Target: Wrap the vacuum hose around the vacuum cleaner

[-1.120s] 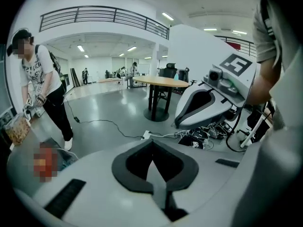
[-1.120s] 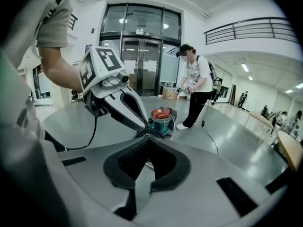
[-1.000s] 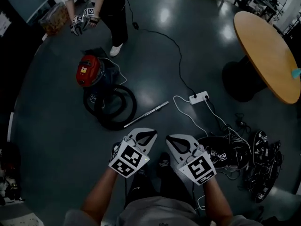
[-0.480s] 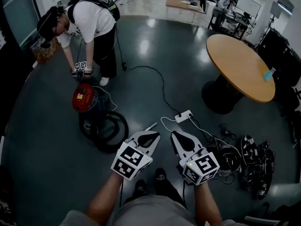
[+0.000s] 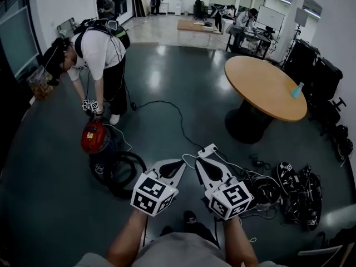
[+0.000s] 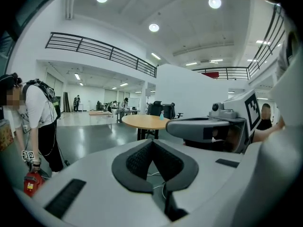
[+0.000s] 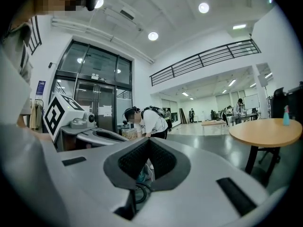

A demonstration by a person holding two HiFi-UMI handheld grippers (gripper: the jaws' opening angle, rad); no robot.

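A: Gripper states?
B: Left gripper [image 5: 179,163] and right gripper [image 5: 200,162] are both clenched and empty.
A: Hose position?
B: The vacuum hose [image 5: 123,174] lies coiled on the floor [image 5: 50,199] beside the red vacuum cleaner [image 5: 93,137].

The vacuum cleaner [image 5: 93,137] stands upright on the dark floor [image 5: 167,93], at the left of the head view. It is a small canister with a rounded red top, marked with a small pale patch, and a darker body below. The vacuum hose [image 5: 129,174] is thick and black. It lies flat on the floor in a few overlapping loops, just beside the cleaner's base on the side nearer the camera. Whether any loop passes around the body cannot be told.
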